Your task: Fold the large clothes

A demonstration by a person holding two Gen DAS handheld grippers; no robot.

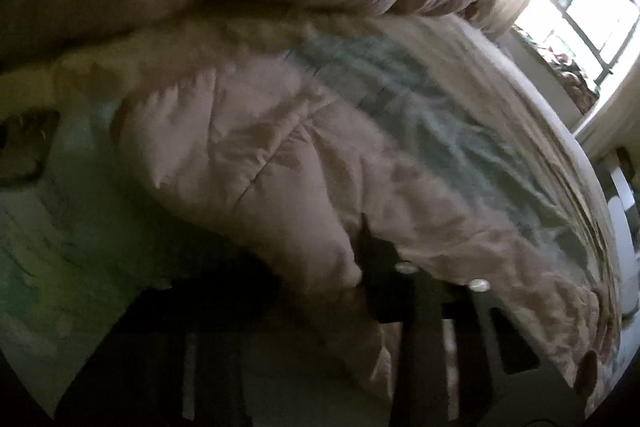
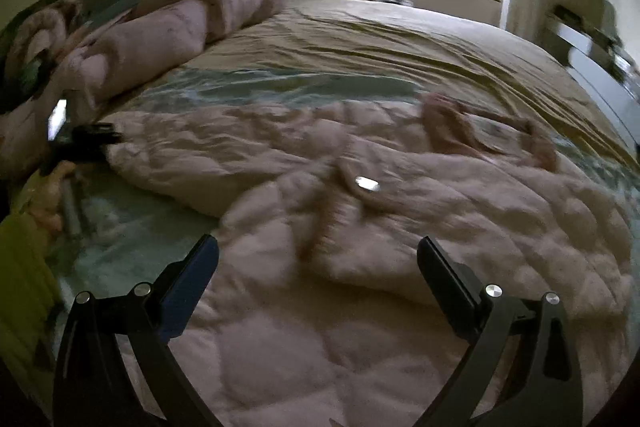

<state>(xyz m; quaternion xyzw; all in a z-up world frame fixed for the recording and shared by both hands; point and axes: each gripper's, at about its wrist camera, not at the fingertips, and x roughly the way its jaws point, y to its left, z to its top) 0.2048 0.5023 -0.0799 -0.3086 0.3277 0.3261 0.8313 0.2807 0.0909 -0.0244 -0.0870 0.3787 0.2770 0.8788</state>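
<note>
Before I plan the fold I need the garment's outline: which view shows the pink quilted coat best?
The right wrist view: the pink quilted coat lies spread across the bed, collar and silver tag visible. The left wrist view shows only a blurred, close stretch of it, part hidden behind the left gripper.

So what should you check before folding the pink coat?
1. Left gripper shut on the coat: ok, fabric is pinched at the sleeve end.
2. Right gripper open: ok, nothing between its fingers.
3. Coat lies spread on the bed: ok.
4. Coat smooth: not ok, its middle is wrinkled and bunched.
5. Blanket roll clear of the coat: ok, it lies behind.
6. Grip firmness: cannot tell, too blurred.
</note>
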